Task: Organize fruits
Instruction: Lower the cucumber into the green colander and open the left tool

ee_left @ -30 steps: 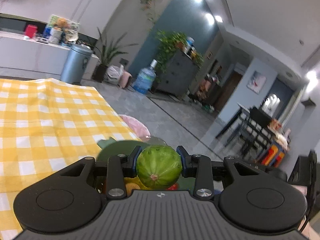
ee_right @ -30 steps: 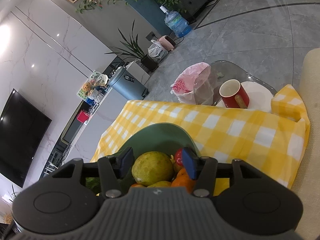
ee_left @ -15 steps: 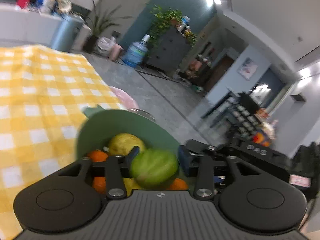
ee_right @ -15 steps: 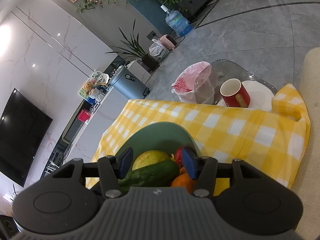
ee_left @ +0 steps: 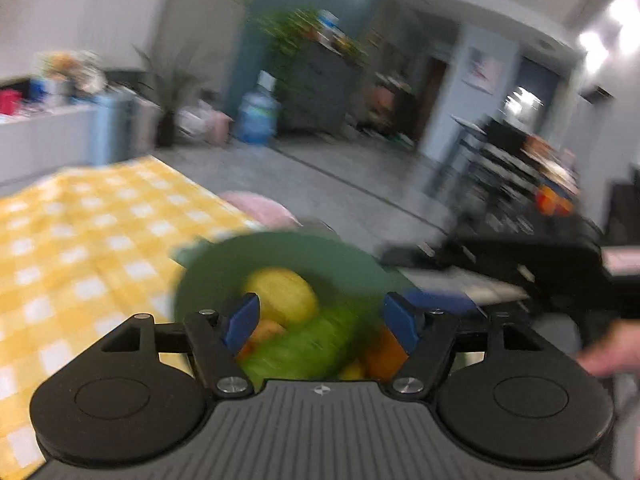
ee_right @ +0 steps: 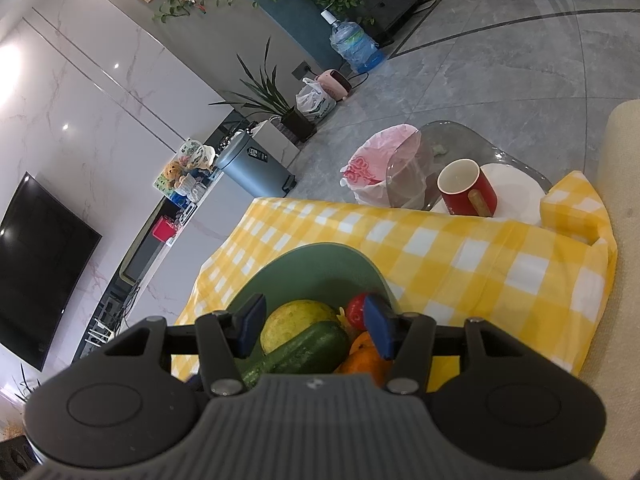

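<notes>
Left gripper (ee_left: 320, 322): a second ago I had the green striped fruit pinched end-on above the bowl. Now it's out of my grip; the jaws are opening, pads clear of it. That fruit (ee_right: 298, 352) lies on its side on top of the pile in the green bowl (ee_right: 320, 264), resting against the yellow-green round fruit (ee_right: 296, 322), with the orange (ee_right: 366, 356) beside it and a bit of red fruit (ee_right: 354, 312) behind. The left view is blurred, so I read contact from the right view.

My read: this drop is done, one more fruit is in the bowl.

Right gripper (ee_right: 314, 326): unchanged over the last second, jaws partly apart, gripping nothing, hovering over the near rim of the bowl.

The bowl sits on the yellow checked tablecloth (ee_right: 480, 264), towards its near edge. The red mug (ee_right: 466, 188) stands past the cloth's far edge on the glass table (ee_right: 452, 140).
</notes>
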Demonstrator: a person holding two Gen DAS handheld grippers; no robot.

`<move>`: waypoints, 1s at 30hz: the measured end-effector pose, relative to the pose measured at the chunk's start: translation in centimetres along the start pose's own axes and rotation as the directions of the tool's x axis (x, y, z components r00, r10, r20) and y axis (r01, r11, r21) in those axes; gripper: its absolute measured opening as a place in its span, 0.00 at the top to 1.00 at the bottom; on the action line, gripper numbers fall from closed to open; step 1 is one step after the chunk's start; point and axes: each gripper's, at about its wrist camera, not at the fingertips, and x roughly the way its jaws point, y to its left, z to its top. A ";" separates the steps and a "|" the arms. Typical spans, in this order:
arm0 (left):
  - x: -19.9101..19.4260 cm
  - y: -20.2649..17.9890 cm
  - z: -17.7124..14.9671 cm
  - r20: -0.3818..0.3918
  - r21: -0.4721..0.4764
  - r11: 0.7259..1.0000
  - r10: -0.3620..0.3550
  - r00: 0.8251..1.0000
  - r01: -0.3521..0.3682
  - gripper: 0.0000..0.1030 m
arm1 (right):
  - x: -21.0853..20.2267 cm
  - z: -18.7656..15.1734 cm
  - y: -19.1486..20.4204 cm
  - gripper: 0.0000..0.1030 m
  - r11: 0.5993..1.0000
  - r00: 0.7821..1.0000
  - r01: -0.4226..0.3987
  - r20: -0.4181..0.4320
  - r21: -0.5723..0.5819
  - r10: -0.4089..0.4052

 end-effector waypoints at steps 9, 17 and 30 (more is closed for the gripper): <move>2.7 -2.7 -0.7 -0.094 0.441 0.897 0.031 0.995 0.014 0.38 | -0.1 0.0 0.0 0.49 1.000 1.000 0.015 -0.002 -0.013 -0.015; 4.2 -0.8 1.1 -0.323 0.537 0.791 -0.129 0.937 0.294 0.57 | -0.3 0.1 -0.1 0.49 1.000 1.000 0.012 -0.001 -0.010 -0.012; 4.6 1.6 3.8 -0.417 0.524 0.661 -0.351 0.838 0.537 0.58 | -0.5 0.2 -0.7 0.51 0.999 1.000 -0.019 -0.007 0.032 0.019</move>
